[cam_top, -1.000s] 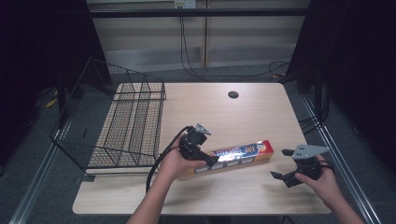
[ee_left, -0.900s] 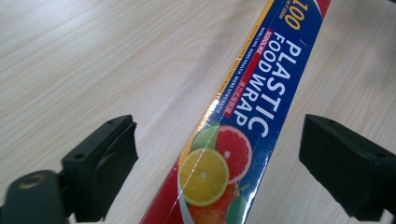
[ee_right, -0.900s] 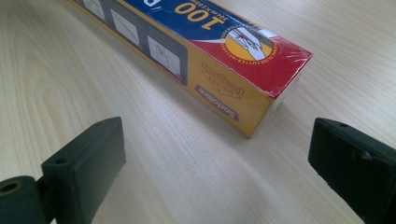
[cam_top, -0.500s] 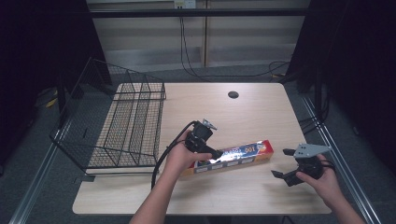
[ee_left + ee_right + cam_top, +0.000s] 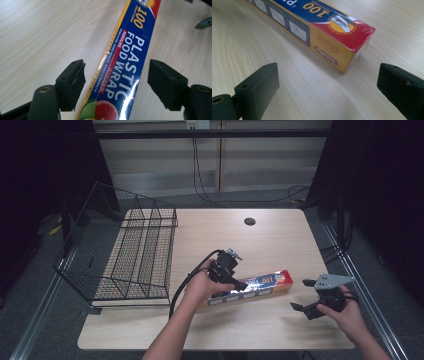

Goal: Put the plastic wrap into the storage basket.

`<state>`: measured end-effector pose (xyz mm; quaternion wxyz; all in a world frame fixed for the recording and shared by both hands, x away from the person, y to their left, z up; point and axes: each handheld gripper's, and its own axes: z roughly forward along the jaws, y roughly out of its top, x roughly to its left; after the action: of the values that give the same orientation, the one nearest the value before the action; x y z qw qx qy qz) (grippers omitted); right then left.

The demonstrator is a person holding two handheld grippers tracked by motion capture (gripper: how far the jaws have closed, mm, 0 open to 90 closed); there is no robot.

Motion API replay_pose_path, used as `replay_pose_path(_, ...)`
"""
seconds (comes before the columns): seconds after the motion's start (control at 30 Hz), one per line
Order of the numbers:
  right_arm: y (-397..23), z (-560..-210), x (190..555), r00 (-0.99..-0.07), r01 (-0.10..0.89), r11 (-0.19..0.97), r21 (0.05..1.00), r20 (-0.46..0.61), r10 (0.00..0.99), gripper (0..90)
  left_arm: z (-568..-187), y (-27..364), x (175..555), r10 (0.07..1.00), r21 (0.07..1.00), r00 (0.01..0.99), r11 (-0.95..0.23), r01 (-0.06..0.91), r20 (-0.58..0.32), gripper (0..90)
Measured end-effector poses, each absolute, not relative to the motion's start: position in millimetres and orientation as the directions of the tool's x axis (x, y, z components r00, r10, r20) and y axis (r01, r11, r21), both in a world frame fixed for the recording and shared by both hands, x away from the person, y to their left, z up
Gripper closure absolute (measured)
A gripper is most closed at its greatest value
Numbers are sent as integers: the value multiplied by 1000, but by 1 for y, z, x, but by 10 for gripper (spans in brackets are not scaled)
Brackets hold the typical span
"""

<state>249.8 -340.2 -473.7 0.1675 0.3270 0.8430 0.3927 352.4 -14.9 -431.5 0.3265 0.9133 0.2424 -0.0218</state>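
Wire basket (image 5: 135,255) at 9 o'clock on counter (image 5: 280,245). Left gripper (image 5: 116,82) jaws just closing astride plastic wrap box (image 5: 250,287) at 6 o'clock, pads not touching. Right gripper (image 5: 312,302) jaws open, idle at 4 o'clock. Risk: off-centre grip, glossy box tilts or slips.

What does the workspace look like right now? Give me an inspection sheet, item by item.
Surface: light wooden table, round hole near far edge.
Job's things: plastic wrap box lying flat.
Clutter: wire basket at table's left.
Grippers: left tongs astride the box, jaws just been closing, pads not yet pressing; right tongs open, box end ahead, apart.
Cables: black cable trailing from left tongs; wall cables behind.
Surroundings: grey floor, dark curtains.
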Motion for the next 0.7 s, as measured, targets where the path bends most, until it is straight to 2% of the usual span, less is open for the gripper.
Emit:
replay_pose_path(0.3, -339, -474, 250, -732, 415, 484, 770, -32, 680, 39, -435, -23, 357, 429, 566, 884, -689, 452, -184, 318)
replay_pose_path(0.7, -339, -474, 250, -731, 416, 482, 771, -31, 681, 39, -443, -34, 359, 409, 521, 889, -723, 454, -207, 287)
